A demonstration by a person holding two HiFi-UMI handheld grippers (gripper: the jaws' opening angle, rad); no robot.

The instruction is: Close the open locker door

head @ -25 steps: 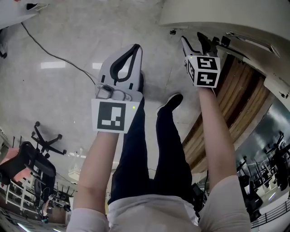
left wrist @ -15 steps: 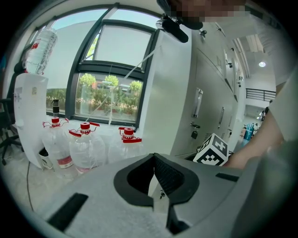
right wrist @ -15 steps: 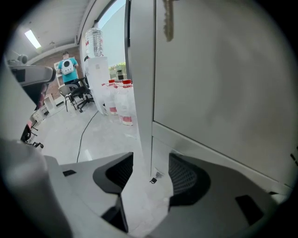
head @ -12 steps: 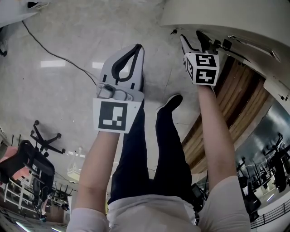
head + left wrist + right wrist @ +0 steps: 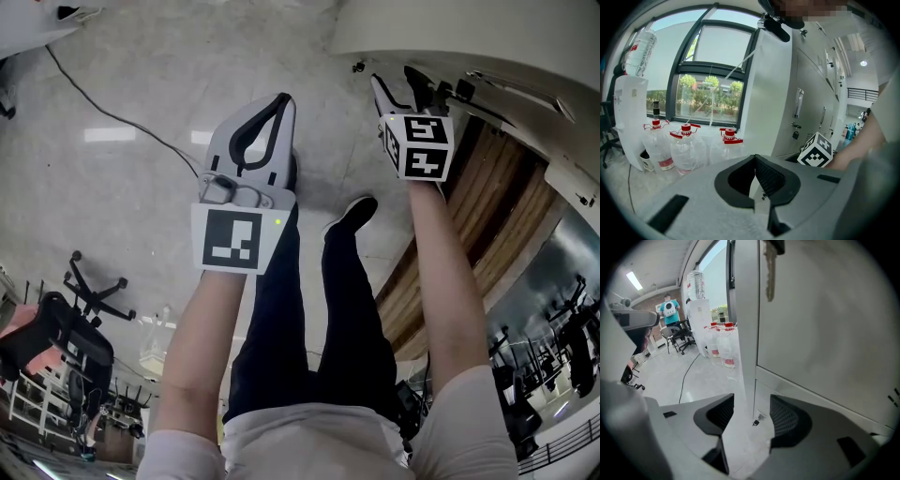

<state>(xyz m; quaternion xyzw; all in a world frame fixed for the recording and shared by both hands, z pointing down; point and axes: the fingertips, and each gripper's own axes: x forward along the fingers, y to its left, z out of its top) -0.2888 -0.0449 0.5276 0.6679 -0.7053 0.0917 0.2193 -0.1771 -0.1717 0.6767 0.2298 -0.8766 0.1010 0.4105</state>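
In the right gripper view a grey locker door [image 5: 825, 324] fills the right half, with a key [image 5: 768, 268] hanging near its top. Its pale vertical edge [image 5: 745, 333] runs down between the jaws of my right gripper [image 5: 752, 401], which is open; I cannot tell whether a jaw touches it. From the head view the right gripper [image 5: 398, 82] reaches up against the grey locker panel [image 5: 450, 33]. My left gripper [image 5: 281, 98] hangs over the floor to its left, shut and empty. In its own view the left gripper [image 5: 754, 158] points at a row of lockers [image 5: 811, 98].
Several water bottles with red caps [image 5: 684, 145] and a water dispenser [image 5: 630, 117] stand under a window left of the lockers. A black cable [image 5: 112, 112] crosses the grey floor. The person's legs and shoe [image 5: 354, 211] are below the grippers. Office chairs [image 5: 89, 291] stand at the left.
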